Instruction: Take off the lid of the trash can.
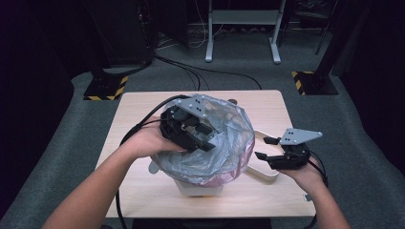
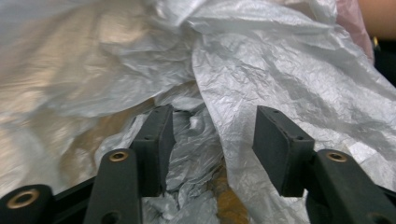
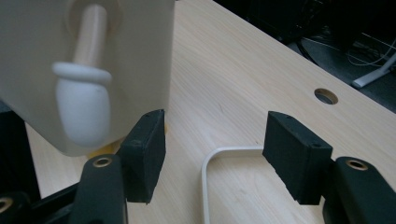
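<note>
A light wooden table [image 1: 143,191] carries a small cream bin [image 1: 200,188] at its near middle, lined with a crinkly grey plastic bag [image 1: 229,143]. The bag looks thin, light, soft and slippery, best pinched at a bunched fold near the rim. The left gripper [image 2: 212,140] reaches into it, jaws parted around a fold, not pressing. At right, over a cream tray [image 1: 265,174], the right gripper [image 1: 265,148] hovers released, empty.

A bin [image 1: 200,187] stands near the front edge of the table [image 1: 267,107], about midway across, with a plastic bag [image 1: 224,143] set in it and spilling over its rim. The left gripper [image 1: 193,131] reaches into the bag's mouth from the left. A tray [image 1: 260,171] lies just right of the bin, and the right gripper [image 1: 265,148] hovers above it. A hole [image 3: 326,96] sits in the table near its far edge, behind the bag.
</note>
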